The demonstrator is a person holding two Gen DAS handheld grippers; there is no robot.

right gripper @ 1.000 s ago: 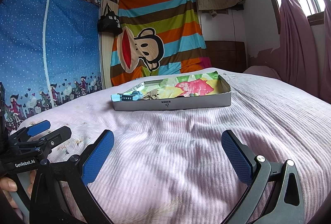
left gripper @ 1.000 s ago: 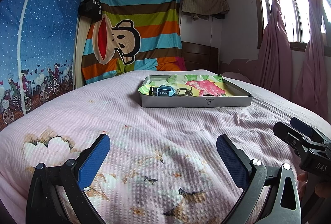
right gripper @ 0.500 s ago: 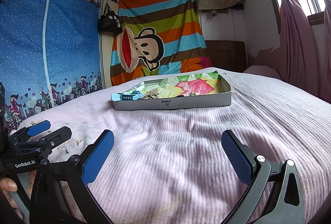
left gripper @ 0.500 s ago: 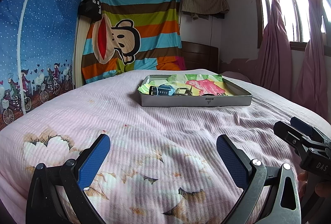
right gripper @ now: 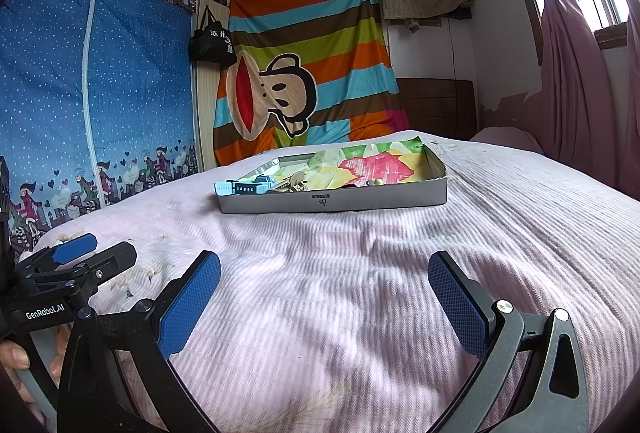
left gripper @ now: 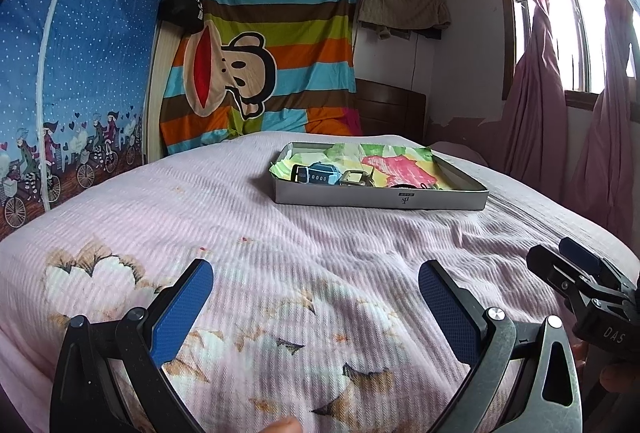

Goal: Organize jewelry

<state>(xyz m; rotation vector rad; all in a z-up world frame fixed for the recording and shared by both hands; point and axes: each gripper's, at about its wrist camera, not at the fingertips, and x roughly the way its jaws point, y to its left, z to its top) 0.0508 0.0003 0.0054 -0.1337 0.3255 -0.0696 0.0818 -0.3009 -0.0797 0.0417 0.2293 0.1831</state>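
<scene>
the left gripper [left gripper: 316,307] hangs low over the bed [left gripper: 248,233] with its jaws spread wide and nothing between the blue, cross-hatched pads; the right gripper [right gripper: 324,299] sits beside it, equally wide and empty, each tool showing at the edge of the other's view. going left to right across the room: a blue dotted fabric wardrobe [left gripper: 76,73] with a cartoon border, a black bag [left gripper: 182,7] hanging by it, a striped cloth with a monkey face [left gripper: 264,73], a dark wooden headboard [left gripper: 390,109], then pink curtains [left gripper: 536,105] at the window. ahead of both grippers, well apart from them, a shallow grey tin tray [left gripper: 380,199] rests on the ribbed pink bedspread with open cloth in between. it is lined with crumpled bright paper; a light blue watch [left gripper: 322,175] lies at its left end, its strap over the rim in the right view, with a metal buckle [left gripper: 356,179] just beside it. smaller pieces are too small to tell.
</scene>
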